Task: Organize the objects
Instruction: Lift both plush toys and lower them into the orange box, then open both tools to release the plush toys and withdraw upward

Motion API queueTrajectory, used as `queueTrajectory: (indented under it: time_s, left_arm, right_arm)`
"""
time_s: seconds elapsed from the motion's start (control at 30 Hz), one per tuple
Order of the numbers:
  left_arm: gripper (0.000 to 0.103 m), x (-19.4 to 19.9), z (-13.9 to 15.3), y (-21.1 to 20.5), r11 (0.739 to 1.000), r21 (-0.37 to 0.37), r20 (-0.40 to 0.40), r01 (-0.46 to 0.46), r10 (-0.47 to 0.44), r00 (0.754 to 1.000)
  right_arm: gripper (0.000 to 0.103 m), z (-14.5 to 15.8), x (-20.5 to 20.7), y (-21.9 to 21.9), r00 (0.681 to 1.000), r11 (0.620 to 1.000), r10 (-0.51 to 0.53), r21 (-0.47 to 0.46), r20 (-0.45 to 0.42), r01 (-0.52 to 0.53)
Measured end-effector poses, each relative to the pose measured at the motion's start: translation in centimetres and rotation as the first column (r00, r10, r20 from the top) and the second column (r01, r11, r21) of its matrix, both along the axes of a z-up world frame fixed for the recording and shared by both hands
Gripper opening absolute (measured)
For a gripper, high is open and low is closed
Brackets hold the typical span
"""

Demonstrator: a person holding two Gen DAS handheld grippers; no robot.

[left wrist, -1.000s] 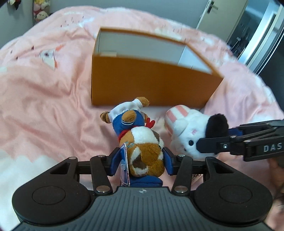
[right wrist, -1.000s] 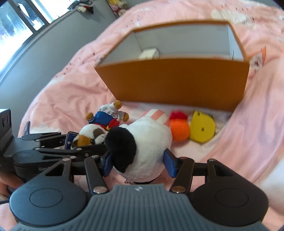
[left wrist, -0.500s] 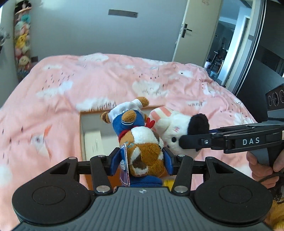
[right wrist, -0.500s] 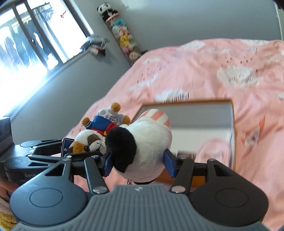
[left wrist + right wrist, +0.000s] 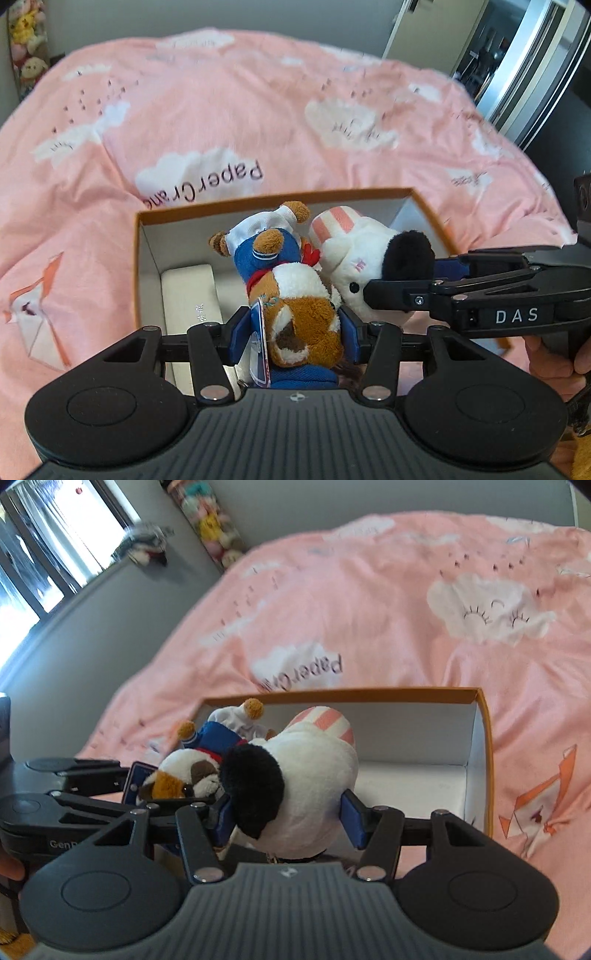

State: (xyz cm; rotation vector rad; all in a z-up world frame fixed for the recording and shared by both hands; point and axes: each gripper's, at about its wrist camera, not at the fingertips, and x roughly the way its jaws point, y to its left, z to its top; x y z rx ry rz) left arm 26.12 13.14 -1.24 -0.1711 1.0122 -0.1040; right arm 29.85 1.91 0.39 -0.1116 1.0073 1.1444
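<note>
My left gripper [image 5: 293, 334] is shut on a brown-and-white plush dog in a blue sailor suit [image 5: 291, 295], held head toward the camera. Beside it, my right gripper [image 5: 286, 814] is shut on a white plush with a black ear and a pink-striped hat [image 5: 306, 779]. Both toys hang over the open orange box [image 5: 140, 236], whose inside is white. In the right wrist view the sailor dog [image 5: 192, 771] and the left gripper [image 5: 127, 786] show at the left. The right gripper [image 5: 399, 284] reaches in from the right in the left wrist view, gripping the white plush [image 5: 362, 254].
A pale flat case [image 5: 190, 295] lies in the left part of the box. The box [image 5: 484, 746] sits on a bed with a pink cloud-print duvet [image 5: 240, 110]. Plush toys hang on the far wall [image 5: 214, 528]. A hand [image 5: 554, 362] holds the right gripper.
Both grippers have lifted their plush toys from the duvet in front of the box and carried them forward, side by side, to above the box's open top. The grips are unchanged.
</note>
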Motion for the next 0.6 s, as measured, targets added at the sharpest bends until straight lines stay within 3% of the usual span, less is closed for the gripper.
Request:
queueTrajectory:
  time_s: [0.27,0.6]
  left_arm:
    - [0.057,3.1,-3.7,0.9,1.0,-0.001,-0.095,0.009,-0.009,0.995]
    - [0.063,4.4,-6.0,0.9,0.999,0.027,-0.163,0.044,-0.039,0.986]
  right_arm:
    - [0.059,-3.2,2.6,3.2,0.998,0.995,0.042,-0.092,-0.056,-0.047]
    - [0.061,-5.5,3.6,4.3,0.992,0.987,0.039,-0.15,-0.119,-0.057]
